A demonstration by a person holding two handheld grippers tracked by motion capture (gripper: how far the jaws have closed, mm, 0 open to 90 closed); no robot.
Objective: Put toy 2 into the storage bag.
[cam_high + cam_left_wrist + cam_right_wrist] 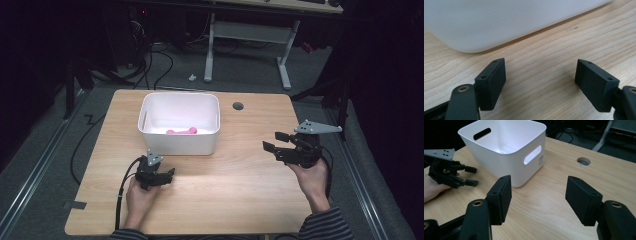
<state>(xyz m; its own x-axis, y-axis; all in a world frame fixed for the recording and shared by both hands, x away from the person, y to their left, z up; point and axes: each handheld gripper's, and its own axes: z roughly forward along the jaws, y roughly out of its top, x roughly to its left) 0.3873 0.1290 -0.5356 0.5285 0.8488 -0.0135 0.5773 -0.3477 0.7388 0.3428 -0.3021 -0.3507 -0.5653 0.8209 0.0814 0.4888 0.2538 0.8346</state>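
A white plastic bin (177, 142) stands on the wooden table (230, 195), left of centre toward the back. A pink object (181, 131) lies on its floor. My left gripper (171, 174) rests low on the table just in front of the bin's near left corner, its jaws open and empty. In the left gripper view the left gripper (540, 77) faces the bin's wall (499, 22) over bare wood. My right gripper (272, 141) hovers at the right, pointing left toward the bin. In the right gripper view its jaws (539, 195) stand apart with nothing between them, facing the bin (506, 162) and the left gripper (474, 176).
A round cable hole (238, 106) sits in the tabletop behind and right of the bin. Bare wood lies between the two grippers. The legs of a white desk (285, 65) and loose cables lie on the floor beyond the table's far edge.
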